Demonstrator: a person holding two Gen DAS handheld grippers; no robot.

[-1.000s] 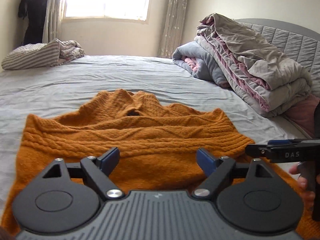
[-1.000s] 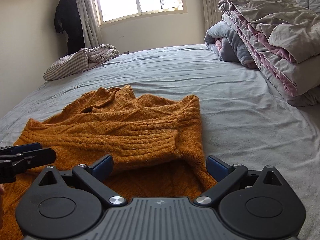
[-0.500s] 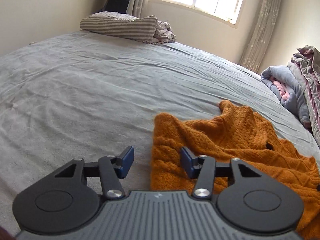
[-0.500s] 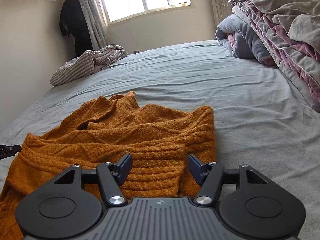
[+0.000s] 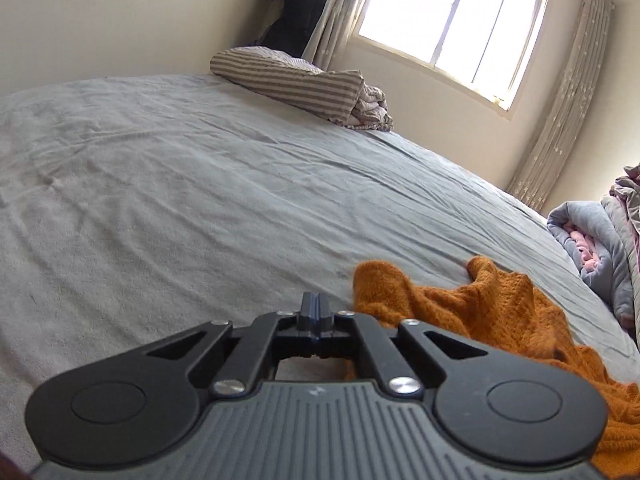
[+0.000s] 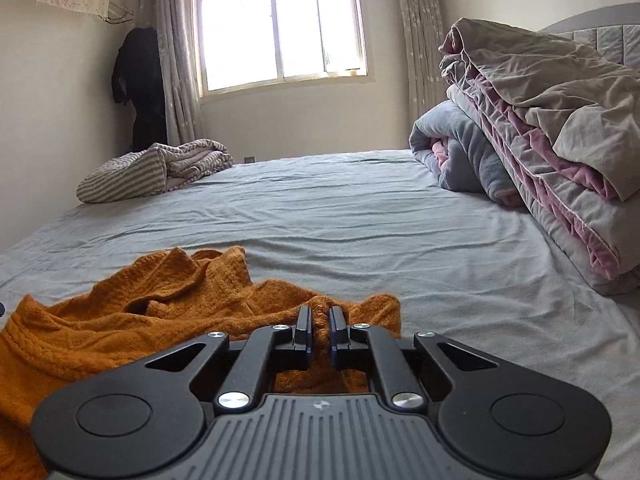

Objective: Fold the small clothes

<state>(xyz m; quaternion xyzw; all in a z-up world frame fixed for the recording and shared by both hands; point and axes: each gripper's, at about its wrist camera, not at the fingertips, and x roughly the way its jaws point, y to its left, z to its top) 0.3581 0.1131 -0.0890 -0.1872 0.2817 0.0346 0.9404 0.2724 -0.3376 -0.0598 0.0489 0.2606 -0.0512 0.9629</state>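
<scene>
Since the earlier frame both grippers have been closed: the right gripper (image 6: pixel 319 322) pinches the orange sweater (image 6: pixel 132 332) on the bed (image 6: pixel 360 216); the left gripper (image 5: pixel 315 312) is pressed together, fabric unseen. Both edges should be lifted evenly.

Chunky, rough orange knitted sweater (image 6: pixel 132 332) on matt, softly creased grey cotton bedsheet (image 5: pixel 200 208); matt black plastic left gripper (image 5: pixel 315 312) and right gripper (image 6: pixel 320 330) with shiny metal screws and ribbed grey housings; velvety, faintly sheened grey-and-pink folded quilts (image 6: pixel 552 128); striped woven cloth bundle (image 5: pixel 296 84).
</scene>
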